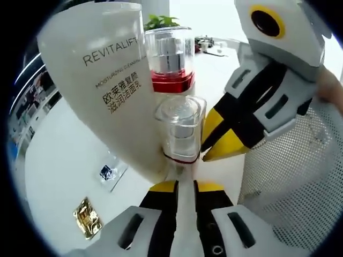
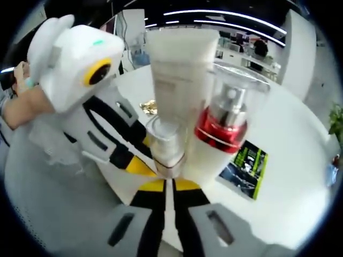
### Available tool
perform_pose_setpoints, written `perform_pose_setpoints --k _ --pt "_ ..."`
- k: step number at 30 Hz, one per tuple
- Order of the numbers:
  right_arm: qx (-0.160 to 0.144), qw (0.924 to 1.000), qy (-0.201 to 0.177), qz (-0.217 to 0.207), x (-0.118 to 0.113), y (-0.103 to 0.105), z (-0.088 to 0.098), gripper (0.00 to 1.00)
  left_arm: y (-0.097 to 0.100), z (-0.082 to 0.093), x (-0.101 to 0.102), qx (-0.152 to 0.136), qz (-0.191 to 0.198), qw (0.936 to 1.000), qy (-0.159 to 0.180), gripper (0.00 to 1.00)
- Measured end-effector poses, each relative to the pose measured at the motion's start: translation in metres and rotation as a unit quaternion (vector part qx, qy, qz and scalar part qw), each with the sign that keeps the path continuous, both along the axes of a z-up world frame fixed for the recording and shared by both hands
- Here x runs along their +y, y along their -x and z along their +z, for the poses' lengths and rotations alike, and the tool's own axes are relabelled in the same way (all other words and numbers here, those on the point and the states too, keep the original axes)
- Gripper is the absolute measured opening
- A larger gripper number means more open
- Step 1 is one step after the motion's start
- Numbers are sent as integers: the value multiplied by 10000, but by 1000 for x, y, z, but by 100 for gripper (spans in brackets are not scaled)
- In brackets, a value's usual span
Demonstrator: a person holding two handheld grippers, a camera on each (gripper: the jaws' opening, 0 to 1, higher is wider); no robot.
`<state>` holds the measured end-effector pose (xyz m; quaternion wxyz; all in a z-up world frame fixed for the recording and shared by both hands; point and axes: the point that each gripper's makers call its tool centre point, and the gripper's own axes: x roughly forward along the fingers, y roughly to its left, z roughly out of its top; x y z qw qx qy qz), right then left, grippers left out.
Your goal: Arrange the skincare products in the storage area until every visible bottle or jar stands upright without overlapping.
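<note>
Looking along my left tool (image 1: 181, 184), I am seeing its jaws nearly together around the clear-capped bottle (image 1: 181, 128), contact hidden. The white tube (image 1: 102, 80) and red-collared bottle (image 1: 170, 59) are crowding behind on the desk (image 1: 59, 166). My right tool (image 2: 170, 184) is sitting likewise, grip hard to tell.

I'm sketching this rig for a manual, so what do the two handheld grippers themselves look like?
Both match. The left gripper has white moulded plastic shells with dark slot-shaped recesses, black jaw arms and yellow tips. The right gripper, seen in the left gripper view, tapers to yellow pointed tips and carries a white housing with a yellow-ringed black round opening. No cables or sleeves show.
</note>
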<state>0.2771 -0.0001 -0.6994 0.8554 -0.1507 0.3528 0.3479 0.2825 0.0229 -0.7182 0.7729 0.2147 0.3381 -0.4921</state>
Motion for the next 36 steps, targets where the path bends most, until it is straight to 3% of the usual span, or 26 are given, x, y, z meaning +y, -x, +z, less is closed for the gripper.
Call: perform_pose_setpoints --k 18,25,36 --pt "-232 9993 -166 -229 -26 7 32 10 -9 36 33 -184 510 9980 313 14" --pt "-422 9981 -307 -342 -33 7 52 17 -7 54 47 -246 804 9951 527 26" --pt "-599 9960 -374 -551 -39 11 67 40 -10 82 83 -513 1534 9836 803 46"
